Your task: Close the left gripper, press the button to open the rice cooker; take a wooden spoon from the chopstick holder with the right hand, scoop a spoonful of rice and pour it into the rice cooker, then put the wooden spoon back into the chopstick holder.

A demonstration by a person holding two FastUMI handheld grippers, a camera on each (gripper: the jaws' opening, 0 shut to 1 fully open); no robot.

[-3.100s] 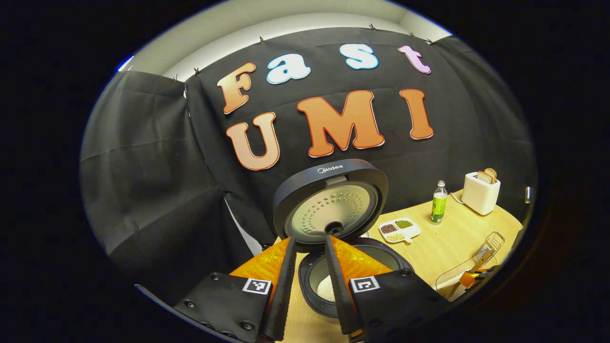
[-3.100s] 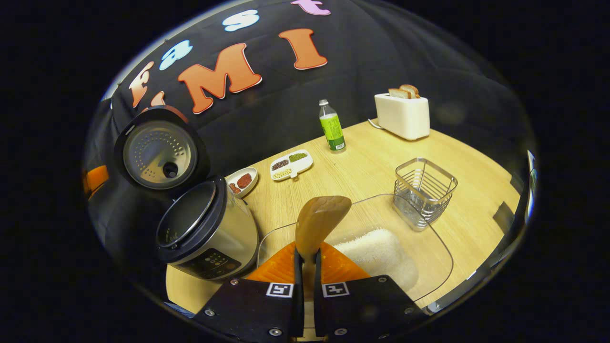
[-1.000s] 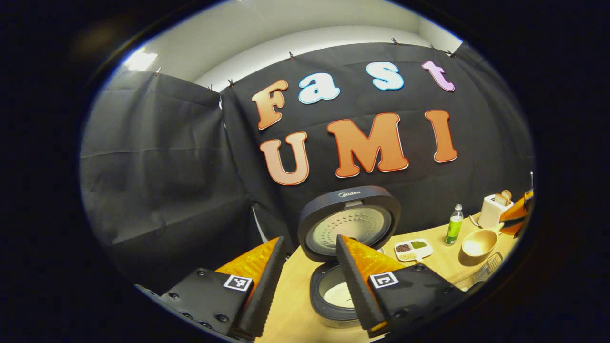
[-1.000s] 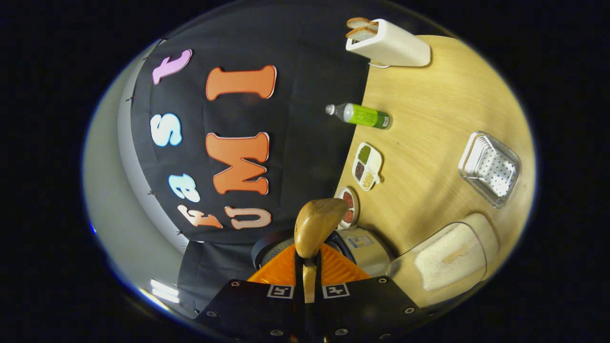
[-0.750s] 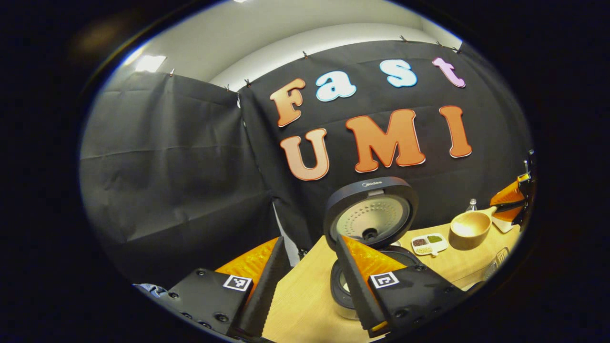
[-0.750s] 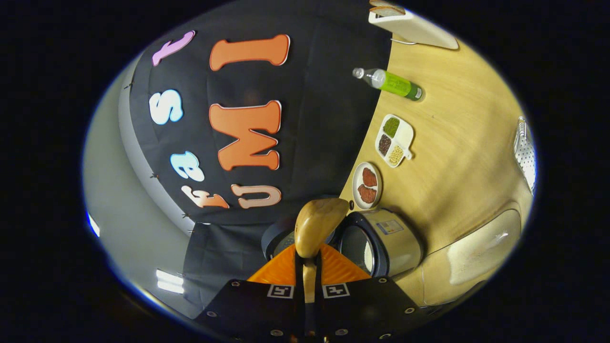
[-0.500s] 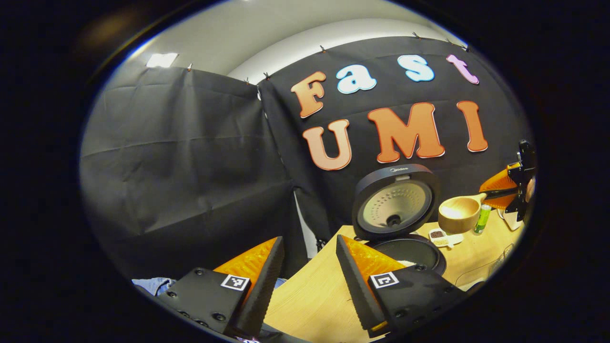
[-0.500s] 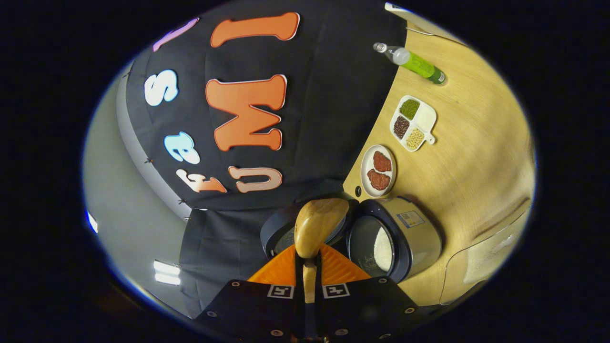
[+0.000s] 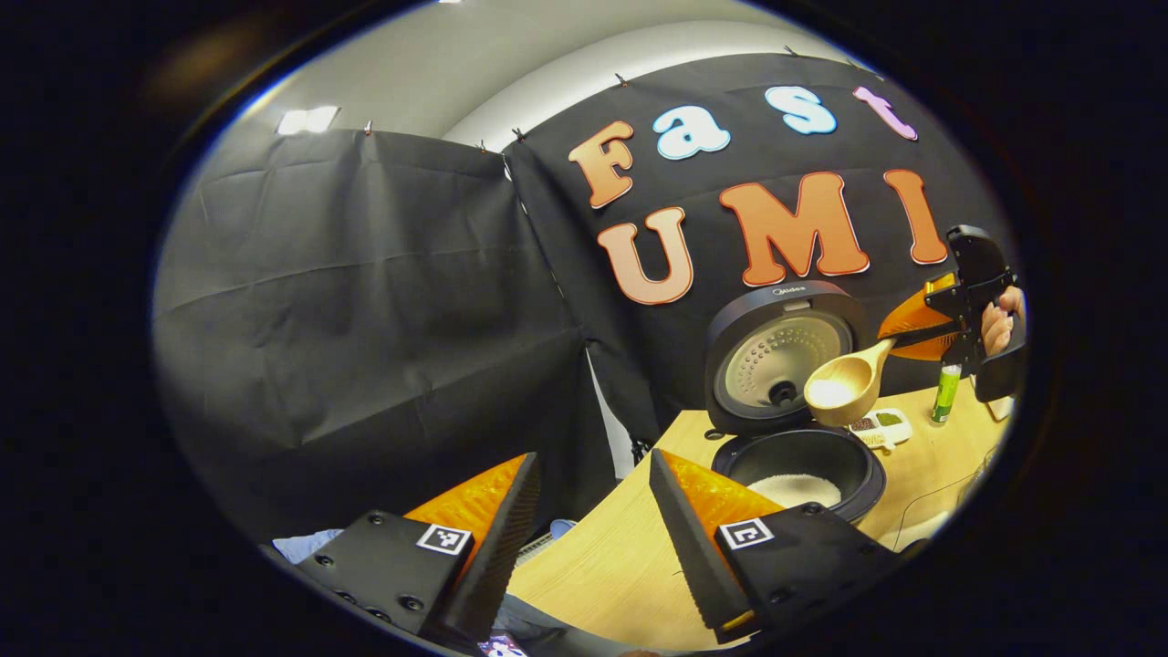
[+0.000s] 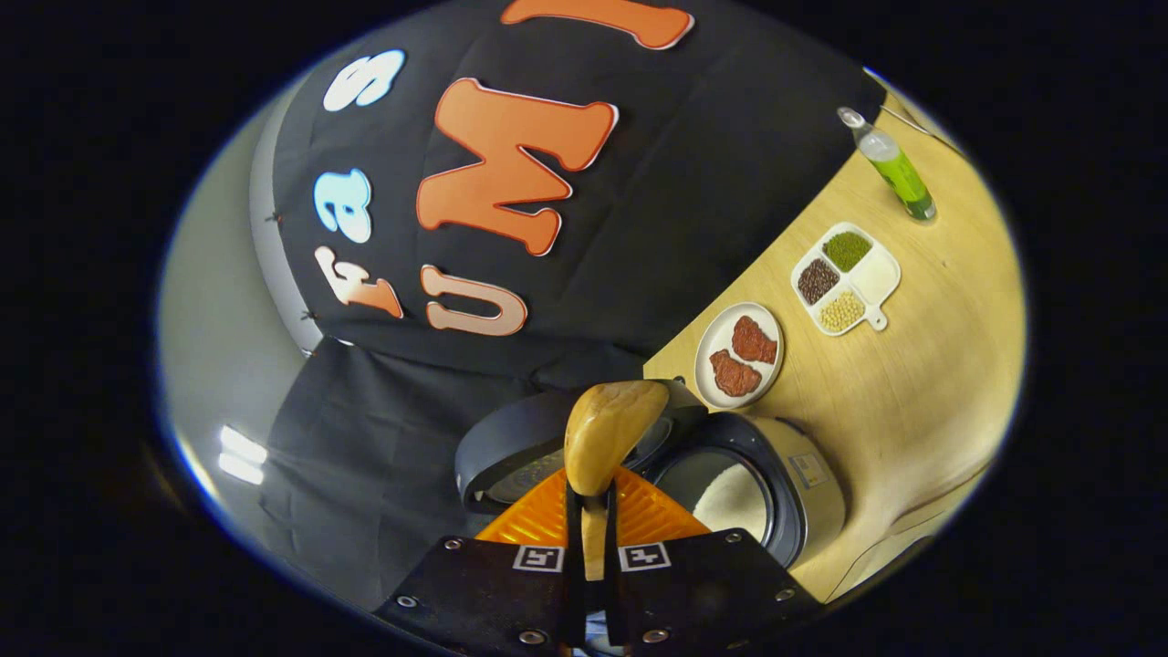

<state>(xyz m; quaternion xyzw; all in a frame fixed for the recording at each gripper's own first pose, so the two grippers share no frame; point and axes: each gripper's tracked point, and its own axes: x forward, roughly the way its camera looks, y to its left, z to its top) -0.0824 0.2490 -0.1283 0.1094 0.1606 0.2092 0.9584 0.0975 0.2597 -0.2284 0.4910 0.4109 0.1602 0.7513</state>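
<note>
While the rice cooker [image 9: 796, 456] stands on the worktop [image 9: 602, 557] with its lid raised and white rice in the pot, the right tool [image 10: 591, 529] grips the handle of a wooden spoon [image 9: 844, 388], its tilted bowl just above the pot. The left tool [image 9: 589, 538] hangs spread wide, holding nothing, near the cooker. A plate [image 10: 739, 356] lies just behind the cooker.

**Colours on the table**

Pale wooden spoon [image 9: 844, 388]. Dark rice cooker [image 10: 776, 493] holding white rice [image 9: 796, 489]. Light wood table [image 10: 912, 383]. Green bottle [image 10: 899, 178]. White plate [image 10: 739, 354] with red-brown pieces; white tray [image 10: 878, 278] of green, brown, yellow grains.
</note>
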